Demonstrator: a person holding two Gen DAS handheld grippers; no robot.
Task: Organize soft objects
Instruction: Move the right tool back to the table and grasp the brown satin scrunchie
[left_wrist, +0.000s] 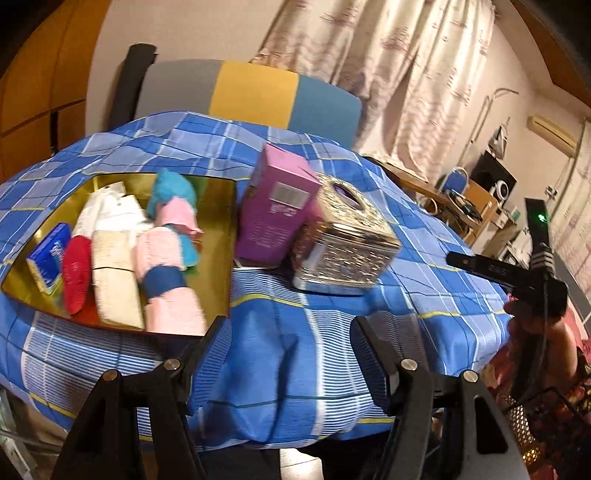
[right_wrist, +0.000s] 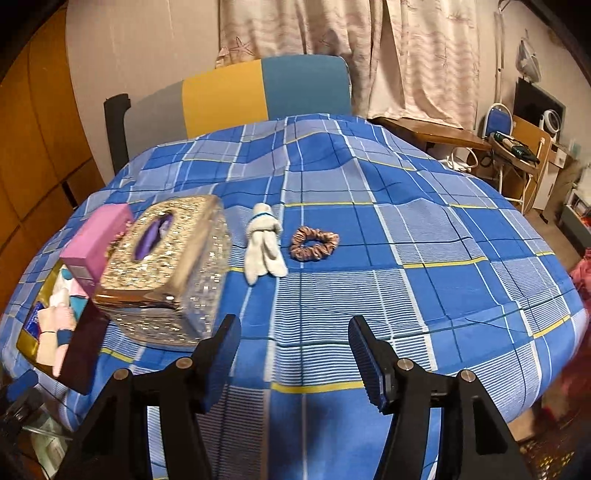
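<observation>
A gold tray (left_wrist: 221, 206) on the left of the blue checked tablecloth (left_wrist: 277, 332) holds several soft items: a pink roll with a blue band (left_wrist: 166, 273), a cream cloth (left_wrist: 114, 273), a red cloth (left_wrist: 75, 273), a teal and pink bundle (left_wrist: 173, 199), a white packet (left_wrist: 110, 210) and a blue tissue pack (left_wrist: 50, 254). In the right wrist view a white tied cloth (right_wrist: 264, 245) and a brown scrunchie (right_wrist: 314, 242) lie on the cloth, ahead of my right gripper (right_wrist: 293, 354). My left gripper (left_wrist: 290, 356) is open and empty near the tray's front right corner. My right gripper is open and empty.
A glittery tissue box (left_wrist: 343, 243) and a purple carton (left_wrist: 277, 206) stand between the tray and the loose items; both also show in the right wrist view (right_wrist: 166, 269). A chair (right_wrist: 258, 92) stands behind the table. Shelves and clutter are at the right.
</observation>
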